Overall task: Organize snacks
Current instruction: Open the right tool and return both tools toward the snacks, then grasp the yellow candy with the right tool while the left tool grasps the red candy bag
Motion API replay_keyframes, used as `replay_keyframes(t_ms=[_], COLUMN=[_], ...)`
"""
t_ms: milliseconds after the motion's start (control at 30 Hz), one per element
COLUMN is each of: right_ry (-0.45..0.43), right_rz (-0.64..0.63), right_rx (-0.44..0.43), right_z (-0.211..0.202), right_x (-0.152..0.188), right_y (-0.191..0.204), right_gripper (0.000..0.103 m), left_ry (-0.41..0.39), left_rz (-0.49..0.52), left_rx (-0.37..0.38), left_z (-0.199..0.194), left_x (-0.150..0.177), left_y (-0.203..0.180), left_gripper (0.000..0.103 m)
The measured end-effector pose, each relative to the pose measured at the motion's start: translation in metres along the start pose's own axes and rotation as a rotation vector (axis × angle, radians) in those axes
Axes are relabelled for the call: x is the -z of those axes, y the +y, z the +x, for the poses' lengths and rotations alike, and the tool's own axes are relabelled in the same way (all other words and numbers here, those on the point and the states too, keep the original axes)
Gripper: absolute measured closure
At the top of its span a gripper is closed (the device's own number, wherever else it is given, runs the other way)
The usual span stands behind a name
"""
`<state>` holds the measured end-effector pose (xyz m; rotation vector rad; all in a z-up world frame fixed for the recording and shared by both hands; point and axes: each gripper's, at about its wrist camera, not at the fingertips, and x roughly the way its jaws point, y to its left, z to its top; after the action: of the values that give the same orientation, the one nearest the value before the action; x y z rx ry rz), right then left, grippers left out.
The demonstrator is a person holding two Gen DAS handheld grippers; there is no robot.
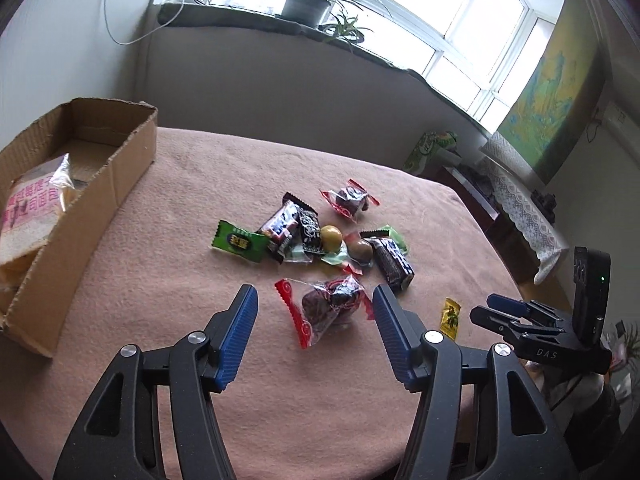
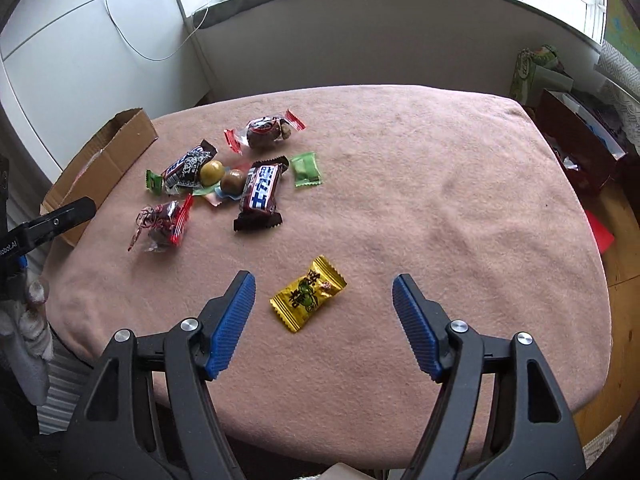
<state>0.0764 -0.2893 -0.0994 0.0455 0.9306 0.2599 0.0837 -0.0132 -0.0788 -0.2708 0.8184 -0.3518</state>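
Several wrapped snacks lie in a loose pile [image 1: 320,236] on the pink blanket. My left gripper [image 1: 314,294] is open, and a clear red-edged packet with dark sweets [image 1: 328,304] lies on the cloth between its blue pads, apart from both. My right gripper [image 2: 324,284] is open too; a yellow candy [image 2: 308,294] rests on the blanket between its fingers, untouched. The same yellow candy [image 1: 451,315] shows in the left wrist view beside the right gripper [image 1: 500,308]. A cardboard box [image 1: 72,200] at the left holds a bagged bread packet [image 1: 28,216].
The pile [image 2: 224,180] includes dark chocolate bars, green candies and two round sweets; a second red-edged packet [image 2: 264,128] lies farther back. The box [image 2: 100,160] sits at the table's left edge. Right of the table are bags and a cloth-covered cabinet [image 1: 520,208]. The blanket's right half [image 2: 460,200] is bare.
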Motion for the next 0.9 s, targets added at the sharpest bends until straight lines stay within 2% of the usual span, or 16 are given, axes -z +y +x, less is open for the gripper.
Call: replay_keyframes(t_ms=[133, 300, 433, 500, 567, 733, 833, 900], right_ry=[0.019, 0.040, 0.040, 0.031, 0.031, 0.018, 0.011, 0.009], right_rz=[-0.007, 0.000, 0.006, -0.011, -0.028, -0.062, -0.083, -0.083], right_rx=[-0.004, 0.008, 0.044, 0.044, 0.052, 0.078, 0.106, 0.107], right_z=[0.007, 0.020, 0.030, 0.032, 0.035, 0.041, 0.042, 0.040], right_x=[0.008, 0.012, 0.014, 0.014, 0.013, 0.010, 0.009, 0.008], right_y=[0.006, 0.011, 0.012, 0.015, 0.018, 0.025, 0.026, 0.024], right_gripper=[0.029, 0.029, 0.029, 0.020, 0.019, 0.019, 0.028, 0.041], left_ry=[0.030, 0.055, 0.075, 0.088, 0.093, 0.106, 0.120, 0.116], left_rz=[0.056, 0.142, 0.157, 0.173, 0.186, 0.175, 0.176, 0.170], left_rx=[-0.021, -0.087, -0.087, -0.099, -0.122, -0.129, -0.146, -0.146], left_z=[0.013, 0.031, 0.047, 0.056, 0.064, 0.072, 0.079, 0.078], left_x=[0.003, 0.003, 0.005, 0.005, 0.005, 0.004, 0.008, 0.007], left_y=[-0.012, -0.024, -0.031, -0.034, -0.035, -0.032, -0.031, -0.029], left_gripper=[0.040, 0.038, 0.037, 0.037, 0.032, 0.032, 0.032, 0.033])
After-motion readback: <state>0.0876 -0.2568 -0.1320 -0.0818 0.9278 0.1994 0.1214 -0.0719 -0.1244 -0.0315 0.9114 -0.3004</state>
